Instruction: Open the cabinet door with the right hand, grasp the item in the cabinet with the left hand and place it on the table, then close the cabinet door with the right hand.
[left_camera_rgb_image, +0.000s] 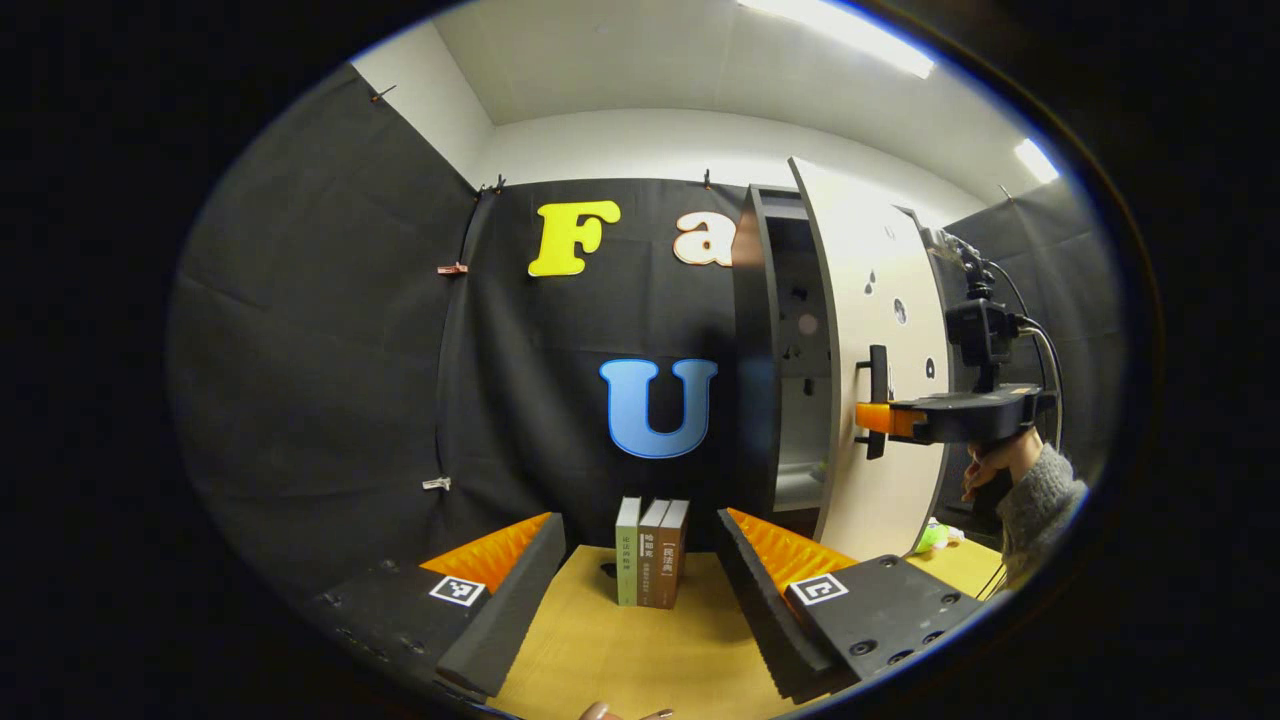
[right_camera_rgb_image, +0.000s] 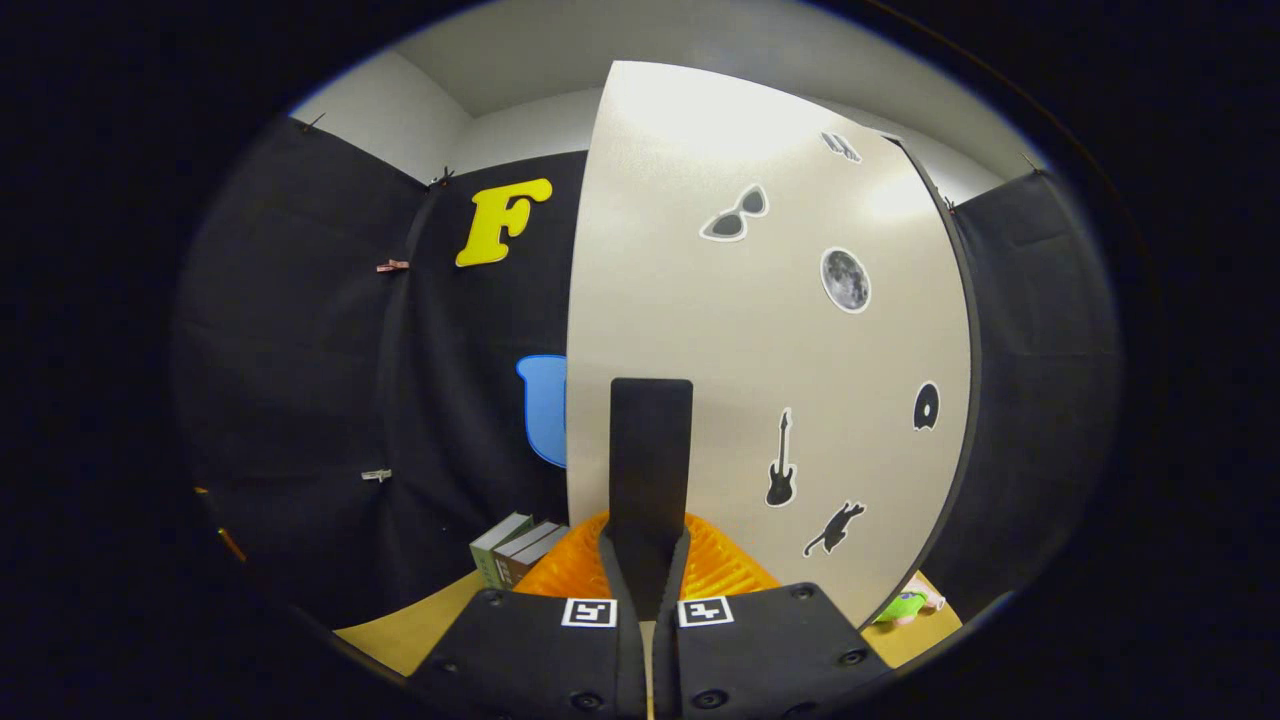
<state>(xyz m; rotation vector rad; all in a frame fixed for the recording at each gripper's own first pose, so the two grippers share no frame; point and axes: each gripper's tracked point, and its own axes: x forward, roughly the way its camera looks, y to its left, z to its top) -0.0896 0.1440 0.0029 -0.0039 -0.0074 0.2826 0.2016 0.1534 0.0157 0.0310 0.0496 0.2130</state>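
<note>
While my right tongs (right_camera_rgb_image: 648, 560) pinch the door handle (right_camera_rgb_image: 650, 450), my left tongs (left_camera_rgb_image: 640, 560) gape empty; books (left_camera_rgb_image: 652, 565) at twelve o'clock

Recording booth set up as a mock household corner, not a lived-in room: black cloth wall (left_camera_rgb_image: 330, 330) clipped up on all sides under a plain white ceiling with strip lights (left_camera_rgb_image: 850, 30). Staged furnishing only: tall pale cabinet (left_camera_rgb_image: 790, 350) with its sticker-decorated door (right_camera_rgb_image: 760, 330) standing on a wooden table (left_camera_rgb_image: 640, 650), three books (left_camera_rgb_image: 652, 552) upright left of the cabinet. Small green toy (left_camera_rgb_image: 932, 538) at the cabinet's foot, right of the door.
</note>
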